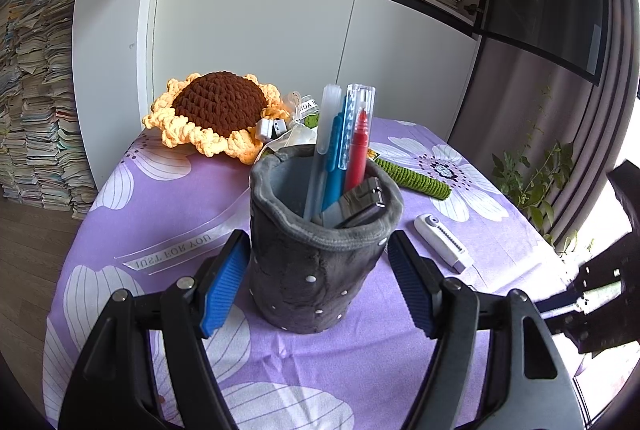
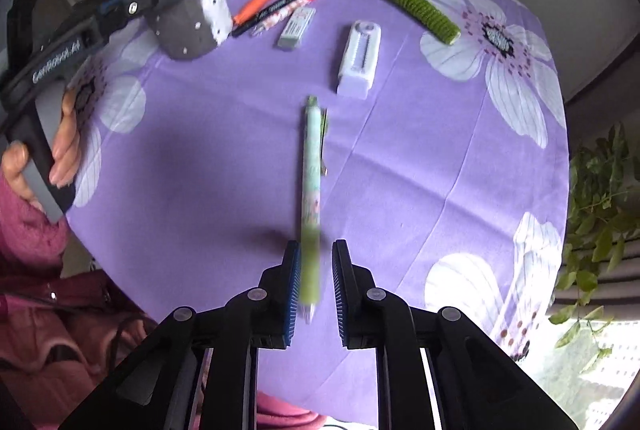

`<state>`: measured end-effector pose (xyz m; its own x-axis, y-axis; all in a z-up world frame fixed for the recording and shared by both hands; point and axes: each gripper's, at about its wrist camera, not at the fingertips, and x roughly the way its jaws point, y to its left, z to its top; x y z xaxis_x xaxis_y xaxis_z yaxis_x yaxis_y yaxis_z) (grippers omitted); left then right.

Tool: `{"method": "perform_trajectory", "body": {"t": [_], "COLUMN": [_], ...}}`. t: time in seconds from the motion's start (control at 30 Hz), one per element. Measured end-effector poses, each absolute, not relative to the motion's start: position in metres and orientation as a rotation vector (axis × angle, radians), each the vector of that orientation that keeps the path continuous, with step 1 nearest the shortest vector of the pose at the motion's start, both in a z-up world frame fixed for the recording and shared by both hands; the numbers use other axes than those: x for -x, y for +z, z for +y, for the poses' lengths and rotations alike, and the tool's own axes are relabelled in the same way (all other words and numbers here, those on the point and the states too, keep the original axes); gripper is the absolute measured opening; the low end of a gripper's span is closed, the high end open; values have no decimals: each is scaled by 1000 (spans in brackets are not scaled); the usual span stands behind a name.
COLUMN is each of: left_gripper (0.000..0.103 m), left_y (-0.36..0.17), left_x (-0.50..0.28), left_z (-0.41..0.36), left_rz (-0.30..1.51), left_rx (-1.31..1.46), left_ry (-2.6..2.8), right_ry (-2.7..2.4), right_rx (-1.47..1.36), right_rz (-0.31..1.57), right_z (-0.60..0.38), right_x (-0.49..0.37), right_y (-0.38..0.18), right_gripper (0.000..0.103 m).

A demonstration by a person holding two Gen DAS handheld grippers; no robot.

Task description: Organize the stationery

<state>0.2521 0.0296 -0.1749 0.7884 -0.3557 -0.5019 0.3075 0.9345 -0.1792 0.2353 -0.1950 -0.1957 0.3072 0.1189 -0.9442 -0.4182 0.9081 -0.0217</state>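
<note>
Purple floral tablecloth (image 2: 224,157) covers the surface, with white cabinet doors and bookshelves behind it. Between the right gripper (image 2: 316,282) fingers sits a pale green pen (image 2: 313,165), blurred at its lower end; the left pad lies against it, while a narrow gap shows on the right, so a firm grip cannot be told. The pen runs from the jaws toward the middle of the cloth. Just beyond its far tip lies a white correction tape (image 2: 358,59); further off lie an eraser (image 2: 296,29), an orange marker (image 2: 256,3) and two pens side by side. The left gripper (image 1: 316,270), held by a hand (image 2: 60,145) in a pink sleeve, clasps a grey plush pen holder (image 1: 320,250) from both sides, near the surface's left edge. Blue, clear and red pens stand upright in it. A crocheted sunflower (image 1: 216,113) lies at the far edge.
</note>
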Motion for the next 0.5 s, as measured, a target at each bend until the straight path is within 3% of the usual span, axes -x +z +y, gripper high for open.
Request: {"method": "perform_trajectory", "body": {"t": [0.07,0.13,0.37,0.43,0.47,0.5], "left_gripper": [72,72,72,71,71,71], "left_y": [-175,-176,-178,-178,-178,-178], "left_x": [-252,-252,-252,-254,-253,-255], "left_z": [30,30,30,30,29,29], "left_rz": [557,558,563,565,566,567], "left_rx": [90,91,93,93,92,92], "left_ry": [-357,-357,-359,-359,-359,-359], "right_ry": [369,376,377,375,384,389], "right_rx": [264,257,269,289,296,304], "right_rz": [1169,1150,1196,1196,1189,1192], "right_z": [-189,-182,-163,-161,-159,-157], "right_x": [-249,-263,-297,-299,-299,-300], "right_y": [-186,-183,-203,-206,-205,-205], "right_gripper": [35,41,41,32,17,15]}}
